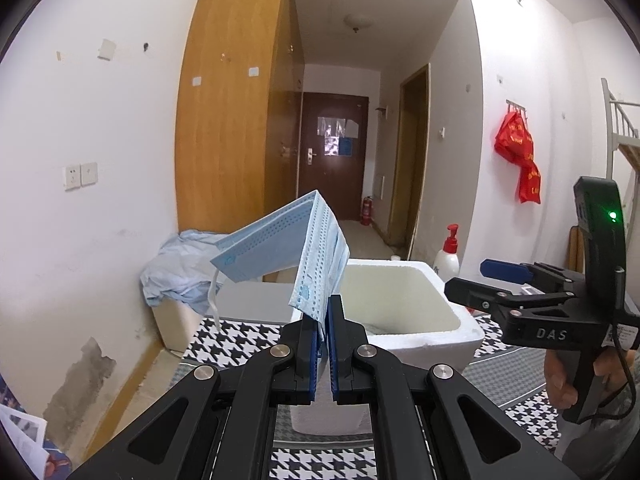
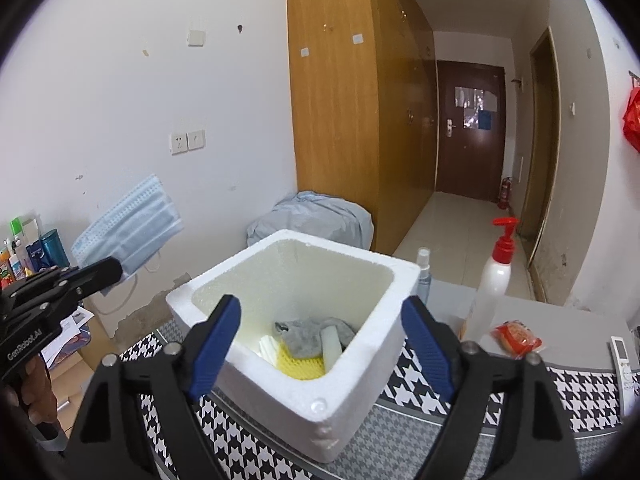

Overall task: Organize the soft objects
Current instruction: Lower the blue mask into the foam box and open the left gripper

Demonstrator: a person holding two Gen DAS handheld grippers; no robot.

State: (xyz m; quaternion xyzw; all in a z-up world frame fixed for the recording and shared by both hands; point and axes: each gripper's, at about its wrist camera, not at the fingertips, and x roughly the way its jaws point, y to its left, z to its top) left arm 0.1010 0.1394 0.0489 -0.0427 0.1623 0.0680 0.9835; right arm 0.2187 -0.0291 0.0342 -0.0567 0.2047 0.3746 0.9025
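Note:
My left gripper (image 1: 324,316) is shut on the lower edge of a light blue face mask (image 1: 288,248), which stands up folded above the jaws. The right wrist view shows the same mask (image 2: 132,224) at the left, held in the air by the left gripper (image 2: 114,270), left of the white foam box (image 2: 280,240). My right gripper (image 2: 320,308) is open, its blue pads (image 2: 216,336) wide apart over the box's near side, with nothing between them. In the box lie a grey cloth (image 2: 308,334), a yellow sponge (image 2: 304,366) and white pieces (image 2: 332,346).
The box stands on a houndstooth tablecloth (image 2: 420,384). To its right are a white pump bottle with a red top (image 2: 496,280), a small spray bottle (image 2: 424,276), a red packet (image 2: 516,338) and a remote (image 2: 622,354). A crumpled pale blue sheet (image 2: 316,216) lies behind the box.

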